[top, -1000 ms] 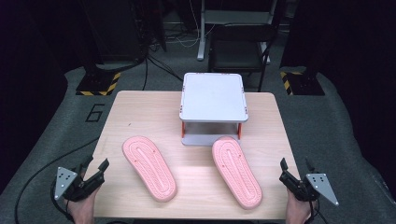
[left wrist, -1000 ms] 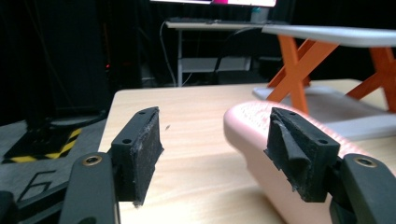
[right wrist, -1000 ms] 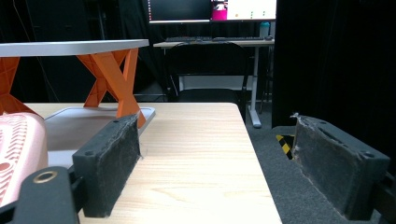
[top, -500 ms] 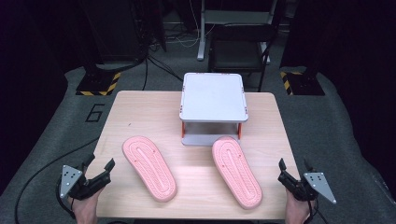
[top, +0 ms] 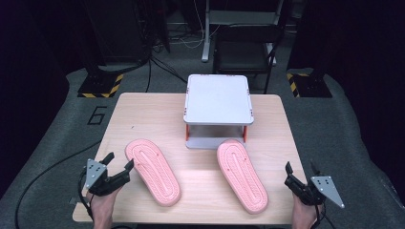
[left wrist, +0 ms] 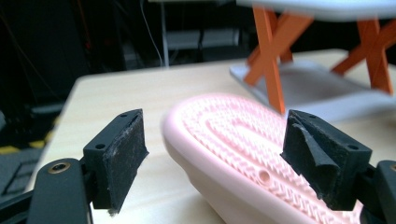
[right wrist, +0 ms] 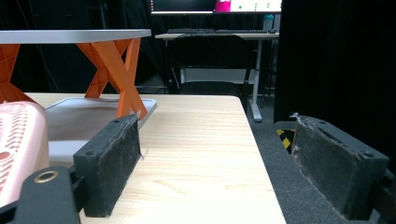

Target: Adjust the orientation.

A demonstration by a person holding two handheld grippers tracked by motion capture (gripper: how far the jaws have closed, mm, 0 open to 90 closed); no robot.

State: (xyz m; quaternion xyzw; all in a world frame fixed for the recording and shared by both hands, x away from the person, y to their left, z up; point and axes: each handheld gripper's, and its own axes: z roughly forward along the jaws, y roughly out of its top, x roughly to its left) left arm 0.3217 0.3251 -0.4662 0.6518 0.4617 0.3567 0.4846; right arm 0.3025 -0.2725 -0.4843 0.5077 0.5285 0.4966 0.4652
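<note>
Approach to the left slipper, pre-grasp.

I have the left gripper [top: 118, 168] spread wide, its jaws just opened, nothing pinched; the left slipper [left wrist: 243, 154] lies sole-up directly ahead, its edge between the pads but untouched. Next I advance and close. The right gripper [top: 300, 172] waits spread, right slipper [top: 240, 174] to its left.

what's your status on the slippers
Left gripper jaws just opened, closing in on left slipper, no contact. Right gripper open, beside right slipper. Nothing in the way.
</note>
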